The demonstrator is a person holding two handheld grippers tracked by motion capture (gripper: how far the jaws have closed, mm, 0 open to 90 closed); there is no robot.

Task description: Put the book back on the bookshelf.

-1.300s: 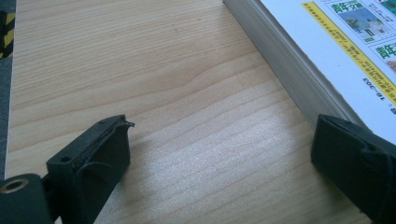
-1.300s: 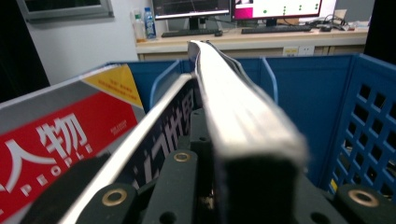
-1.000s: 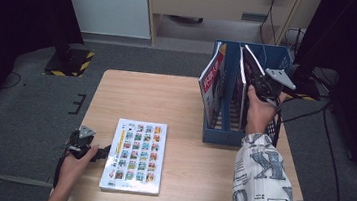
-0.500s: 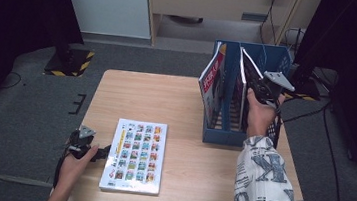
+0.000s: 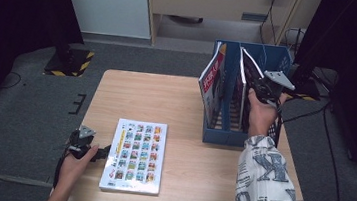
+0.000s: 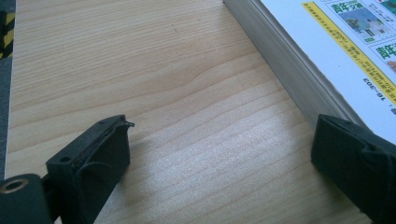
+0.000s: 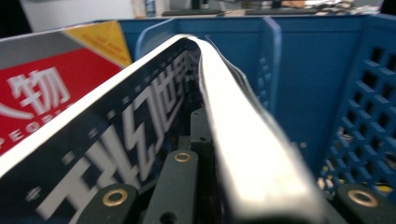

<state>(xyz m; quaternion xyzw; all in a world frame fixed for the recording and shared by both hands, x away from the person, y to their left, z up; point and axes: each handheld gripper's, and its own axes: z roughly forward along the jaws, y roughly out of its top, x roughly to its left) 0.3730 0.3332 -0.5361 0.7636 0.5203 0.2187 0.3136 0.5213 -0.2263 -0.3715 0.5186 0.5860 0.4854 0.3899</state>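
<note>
Now filing: right gripper (image 5: 261, 86) clamping magazine (image 7: 243, 140) upright in middle slot of blue rack (image 5: 226, 133), needing lowering then release; left gripper (image 5: 103, 152) idling wide open beside book (image 5: 135, 154) flat on table (image 5: 166, 104).

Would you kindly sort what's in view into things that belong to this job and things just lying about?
In the job:
right gripper
black magazine
blue rack
left gripper
book

Lying about:
red magazine
striped block
</note>
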